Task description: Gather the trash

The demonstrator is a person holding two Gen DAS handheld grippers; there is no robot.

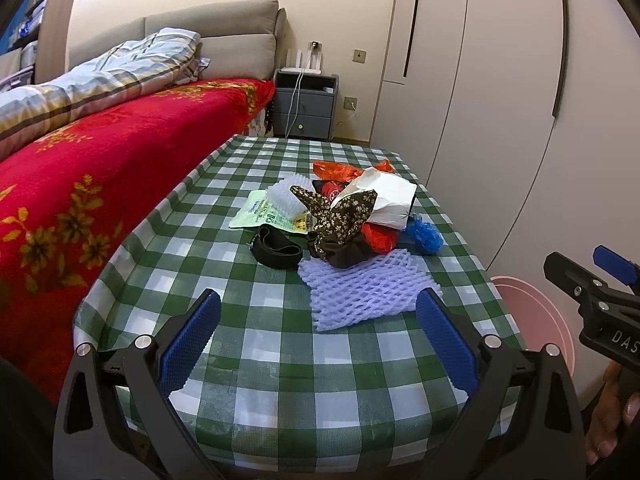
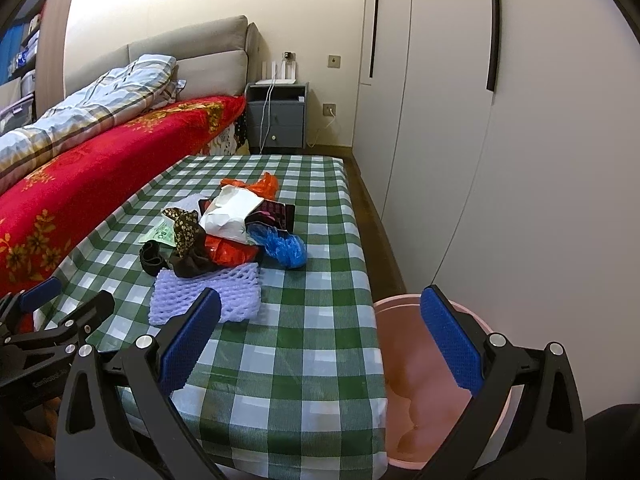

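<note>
Both my claws spread wide, empty: left claw, right claw. Lavender foam mesh sleeve lies flat mid-frame on green-checked counter, long axis lower-left to upper-right, touching the trash heap. Pink plastic basin lower right.

Soft, even indoor light fills both views, warm on the cream wall and leaving only faint shadows. The checked tablecloth shows a dull sheen near the front. Both pictures are sharp, with strong fisheye bending and dark corners.
</note>
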